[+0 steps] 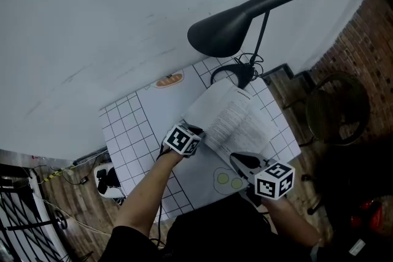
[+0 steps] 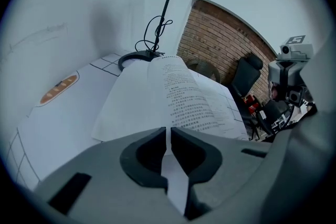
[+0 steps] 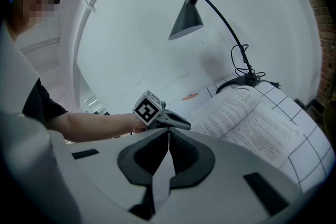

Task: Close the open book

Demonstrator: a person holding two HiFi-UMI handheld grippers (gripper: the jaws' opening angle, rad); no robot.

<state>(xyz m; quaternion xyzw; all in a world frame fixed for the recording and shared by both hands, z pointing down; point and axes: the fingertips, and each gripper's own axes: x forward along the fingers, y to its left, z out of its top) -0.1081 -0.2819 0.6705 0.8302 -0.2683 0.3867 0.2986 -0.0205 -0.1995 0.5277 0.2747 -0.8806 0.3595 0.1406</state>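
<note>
The open book (image 1: 236, 123) lies on the gridded white mat (image 1: 132, 126), its printed pages facing up. In the left gripper view the left-hand page (image 2: 136, 102) rises straight from my left gripper (image 2: 169, 131), whose jaws are shut on that page's outer edge. From the head view, the left gripper (image 1: 199, 132) sits at the book's left side. My right gripper (image 1: 241, 160) rests at the book's near edge. Its jaws (image 3: 169, 134) meet with nothing between them, and the book (image 3: 252, 118) lies to their right.
A black desk lamp (image 1: 239, 27) leans over the far end of the book, its round base (image 1: 233, 75) and cable just behind it. An orange sticker (image 1: 169, 79) and two green circles (image 1: 228, 180) mark the mat. A dark chair (image 1: 338, 107) stands to the right, by a brick wall.
</note>
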